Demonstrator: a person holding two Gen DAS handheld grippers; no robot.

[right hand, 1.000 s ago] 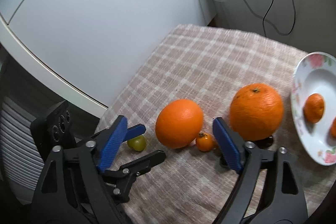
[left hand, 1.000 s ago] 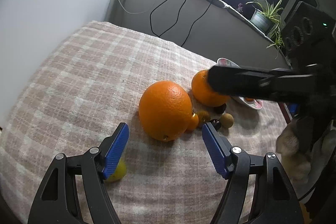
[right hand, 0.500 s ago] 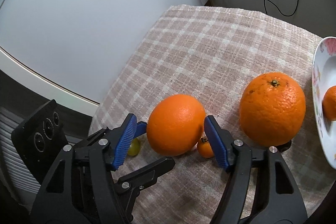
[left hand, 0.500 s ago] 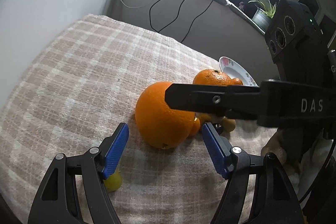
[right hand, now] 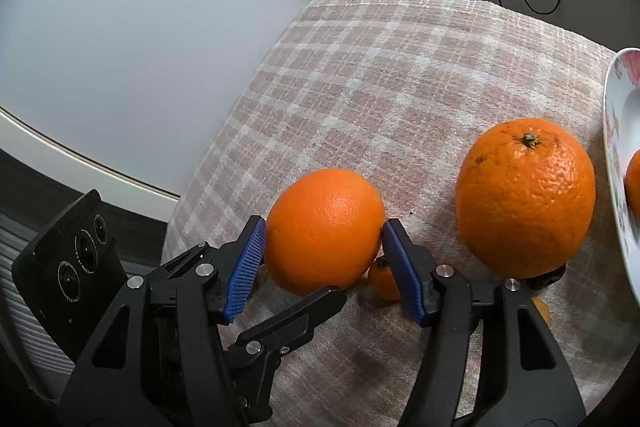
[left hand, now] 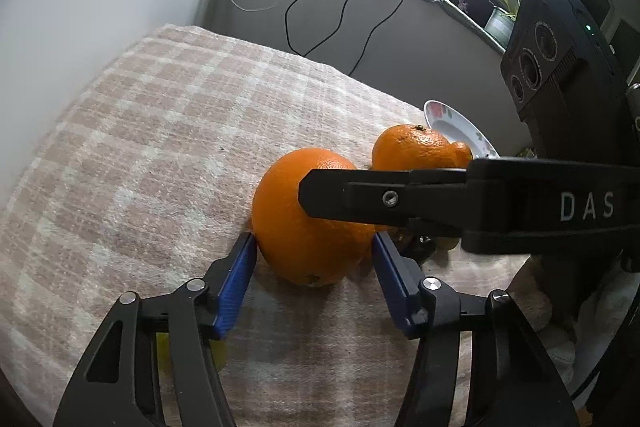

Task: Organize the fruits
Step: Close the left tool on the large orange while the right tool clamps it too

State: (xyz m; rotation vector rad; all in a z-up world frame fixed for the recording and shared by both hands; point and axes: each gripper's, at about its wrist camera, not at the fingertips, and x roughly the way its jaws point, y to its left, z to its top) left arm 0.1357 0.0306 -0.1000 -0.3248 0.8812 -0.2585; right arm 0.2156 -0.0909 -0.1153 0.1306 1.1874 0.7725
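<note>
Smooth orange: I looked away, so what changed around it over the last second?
Both claws closed in on the smooth orange: left claw and right claw now flank it, pads at its sides. The orange, the rougher orange and the plate stayed put.

We see the left claw at frame bottom, blue pads touching both sides of the near orange after closing in. Right claw crosses from mid-right w/ one finger over it. 2nd orange behind; plate upper right on checked tabletop.
</note>
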